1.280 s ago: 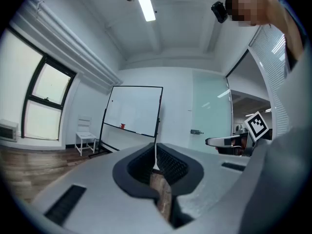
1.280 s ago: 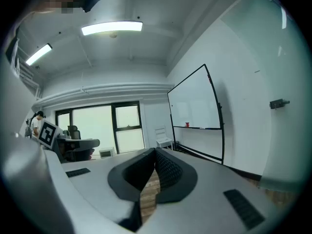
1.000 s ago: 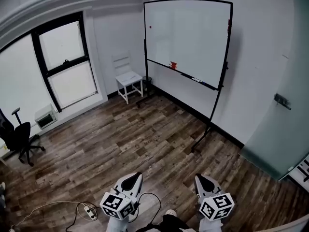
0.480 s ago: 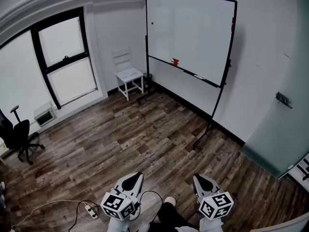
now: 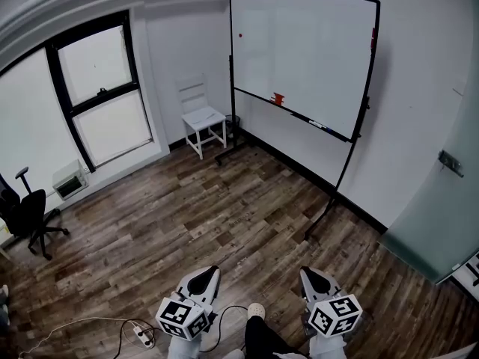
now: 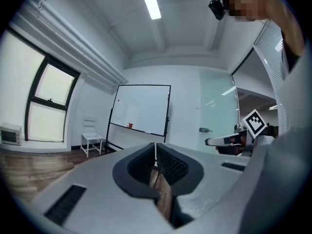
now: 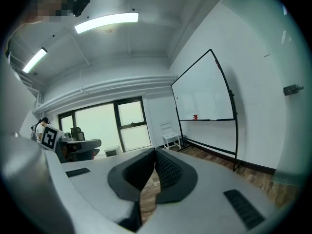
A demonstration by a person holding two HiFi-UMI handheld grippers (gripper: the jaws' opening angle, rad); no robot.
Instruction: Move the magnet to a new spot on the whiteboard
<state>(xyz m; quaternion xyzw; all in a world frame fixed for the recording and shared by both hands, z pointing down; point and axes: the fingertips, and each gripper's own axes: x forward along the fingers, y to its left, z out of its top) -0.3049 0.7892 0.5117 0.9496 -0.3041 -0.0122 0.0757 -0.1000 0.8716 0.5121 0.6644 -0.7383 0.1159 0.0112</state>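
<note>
The whiteboard [image 5: 303,54] stands on its black frame across the room, far from both grippers. A small red magnet [image 5: 240,35] sticks near its upper left corner. A red thing [image 5: 278,99] sits on the board's tray, beside markers. My left gripper [image 5: 213,271] and right gripper [image 5: 305,272] are low at the bottom of the head view, side by side, both pointing toward the board. In the left gripper view the left gripper [image 6: 155,149] is shut and empty, with the whiteboard [image 6: 141,108] beyond it. The right gripper [image 7: 155,156] is also shut on nothing, with the whiteboard [image 7: 204,94] at its right.
A white chair [image 5: 202,118] stands left of the board under a tall window [image 5: 105,96]. The board's stand foot [image 5: 325,215] reaches onto the wooden floor. A frosted glass panel [image 5: 449,200] is at right. An office chair [image 5: 30,215] and a power strip [image 5: 142,336] lie at left.
Both grippers have travelled forward together, still shut. The whiteboard has shifted right and grown slightly in the head view, and a shoe now shows between the grippers.
</note>
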